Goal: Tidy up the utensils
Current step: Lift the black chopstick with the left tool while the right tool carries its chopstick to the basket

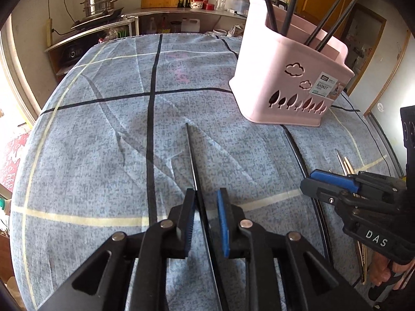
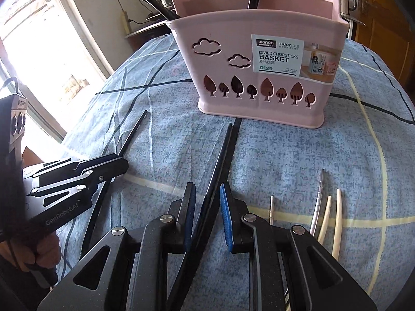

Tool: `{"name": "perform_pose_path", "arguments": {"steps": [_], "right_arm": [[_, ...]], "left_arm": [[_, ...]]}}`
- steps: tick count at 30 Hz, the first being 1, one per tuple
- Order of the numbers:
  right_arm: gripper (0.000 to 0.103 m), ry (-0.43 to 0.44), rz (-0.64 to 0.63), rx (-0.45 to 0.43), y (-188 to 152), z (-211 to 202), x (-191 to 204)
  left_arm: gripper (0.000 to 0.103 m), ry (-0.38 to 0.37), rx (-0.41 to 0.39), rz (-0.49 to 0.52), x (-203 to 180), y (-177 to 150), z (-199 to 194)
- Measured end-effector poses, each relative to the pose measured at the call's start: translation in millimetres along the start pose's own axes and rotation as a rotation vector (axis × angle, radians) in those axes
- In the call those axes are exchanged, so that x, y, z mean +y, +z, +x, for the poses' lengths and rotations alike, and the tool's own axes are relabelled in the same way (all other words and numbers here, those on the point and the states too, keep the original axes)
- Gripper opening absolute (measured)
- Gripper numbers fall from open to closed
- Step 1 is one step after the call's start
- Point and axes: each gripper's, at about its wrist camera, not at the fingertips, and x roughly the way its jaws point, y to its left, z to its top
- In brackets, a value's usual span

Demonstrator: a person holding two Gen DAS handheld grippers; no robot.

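Left claw [image 1: 206, 194] hung released over the table, its blue pads either side of a single black chopstick [image 1: 192, 155] without clamping it; a clear gap showed on the right pad's side. That chopstick lay on the checked cloth [image 1: 103, 142], its tip running away from the claw toward twelve o'clock. In the left wrist view the pink basket [image 1: 282, 77] stood at about one o'clock from the claw, well apart from it, with four upright chopsticks [image 1: 329, 26] standing in its compartments. Right claw [image 2: 207, 189] was likewise unclenched, its jaws standing to both sides of a black pair [image 2: 220, 160] of chopsticks that lay close together on the cloth, with space showing between each pad and the sticks. The pair's far ends pointed to twelve o'clock and stopped just short of the basket's foot. From the right wrist view the basket sat dead ahead at twelve o'clock, label facing the camera. To the right claw's two to three o'clock, two metal chopsticks [image 2: 320, 189] and two pale chopsticks [image 2: 337, 212] lay side by side on the cloth, near the claw but not touching it. At nine o'clock in that view the left claw showed side-on, gripped from below by a person's hand [image 2: 39, 254]. Behind the table, at eleven o'clock in the left wrist view, a steel steamer pot [image 1: 99, 2] sat on a counter.
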Motion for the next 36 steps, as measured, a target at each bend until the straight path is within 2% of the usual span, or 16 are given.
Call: {"name": "perform_pose_path", "arguments": {"steps": [4, 6, 7, 9, 11, 16, 22, 30, 36], "right_arm": [[0.019, -0.049, -0.022, 0.003, 4.4, 5.0, 8.2], [0.016, -0.072, -0.03, 0.005, 5.9, 6.7, 10.8], [0.009, -0.08, -0.03, 0.007, 6.7, 7.7, 11.3], [0.008, -0.07, -0.028, 0.007, 7.7, 8.8, 10.0], [0.007, -0.043, -0.017, 0.006, 8.7, 9.5, 8.1], [0.005, 0.0, -0.002, -0.026, 7.4, -2.6, 5.1], [0.005, 0.038, 0.001, -0.103, 10.3, -42.1, -1.4], [0.005, 0.079, 0.001, -0.249, 20.1, -105.5, -6.9], [0.005, 0.09, 0.0, -0.337, 24.7, -136.6, -5.8]], "left_arm": [[0.021, 0.03, 0.003, 0.031, -7.0, 6.0, 5.0], [0.021, 0.05, -0.001, 0.053, -9.7, 7.0, 6.9], [0.021, 0.059, -0.003, 0.06, -11.4, 7.5, 7.5], [0.017, 0.081, -0.006, 0.069, -13.2, 7.8, 7.9], [0.008, 0.09, -0.016, 0.07, -12.9, 7.8, 7.2], [0.006, 0.052, -0.033, 0.038, -8.1, 7.5, -2.5], [0.006, 0.019, -0.087, 0.02, -7.9, 11.1, -30.4], [0.006, -0.032, -0.224, 0.006, -6.0, 24.5, -90.8], [0.006, -0.062, -0.305, 0.02, -11.7, 27.2, -124.1]]}}
